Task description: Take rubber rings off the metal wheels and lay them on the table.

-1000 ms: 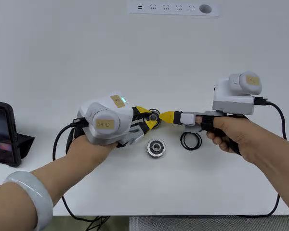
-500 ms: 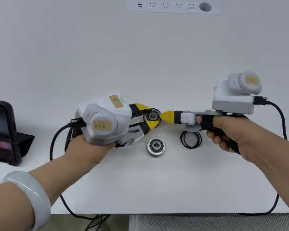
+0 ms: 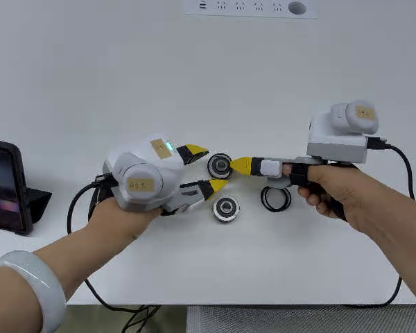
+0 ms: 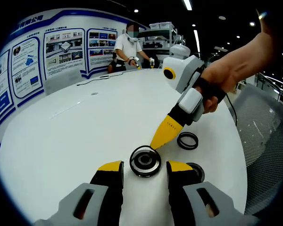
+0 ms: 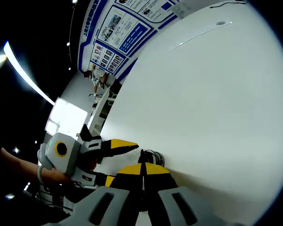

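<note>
Head view: my left gripper gapes around the wheel, my right gripper is pinched closed at its rim, where I'd peel the ring, likely light, stretchy and grippy.

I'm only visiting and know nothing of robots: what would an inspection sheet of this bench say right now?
Surface: white table, mostly bare.
Job's things: rubber-ringed metal wheel between the open jaws of the left gripper; second metal wheel and loose black rubber rings lying nearby.
Clutter: dark tablet on a stand, far left.
Grippers: left gripper open; right gripper shut, tip at the first wheel's rim.
Cables: black cables trail from both grippers.
Surroundings: white power strip beyond; blue wall posters.
</note>
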A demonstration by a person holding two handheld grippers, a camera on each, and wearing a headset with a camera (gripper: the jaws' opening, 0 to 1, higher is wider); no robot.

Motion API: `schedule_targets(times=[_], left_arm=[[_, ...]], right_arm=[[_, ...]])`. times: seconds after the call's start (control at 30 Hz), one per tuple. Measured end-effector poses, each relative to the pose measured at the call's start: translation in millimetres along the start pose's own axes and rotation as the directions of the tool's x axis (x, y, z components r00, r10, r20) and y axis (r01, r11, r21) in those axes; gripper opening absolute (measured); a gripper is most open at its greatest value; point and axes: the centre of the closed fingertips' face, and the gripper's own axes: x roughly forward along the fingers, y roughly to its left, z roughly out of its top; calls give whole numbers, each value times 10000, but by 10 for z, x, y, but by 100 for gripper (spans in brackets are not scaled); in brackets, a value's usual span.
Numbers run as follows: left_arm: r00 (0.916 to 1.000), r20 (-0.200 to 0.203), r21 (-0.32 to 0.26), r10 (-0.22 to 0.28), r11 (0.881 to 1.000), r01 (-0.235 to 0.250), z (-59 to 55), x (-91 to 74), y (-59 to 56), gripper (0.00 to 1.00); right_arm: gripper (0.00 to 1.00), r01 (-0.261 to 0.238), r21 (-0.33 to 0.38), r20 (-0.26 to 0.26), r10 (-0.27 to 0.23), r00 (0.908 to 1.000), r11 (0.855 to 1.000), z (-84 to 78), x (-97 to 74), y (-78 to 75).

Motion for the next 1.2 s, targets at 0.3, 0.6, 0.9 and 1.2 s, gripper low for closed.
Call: schedule_targets(times=[0.3,0.6,0.9,1.2], left_arm=[[9999,-27,-72,107,9999,-108,-36,-47,20,42],[9999,40,-243,159,9996,-158,-67,-113,37,45],[9997,70,-364,218,9991,-215,-102,-164,43,48],[9997,-1,-408,236,9989,-235,-147,-188,21,50]], right_arm=[[2,-256,99,265,253,9993,9996,1,-51,116],[2,-377,419,832,341,9960,9984,-31,-278,184],[2,45,1034,1172,-167,9930,9946,-219,-576,30],[2,467,1534,1321,-673,9890,9871,-362,-775,-128]])
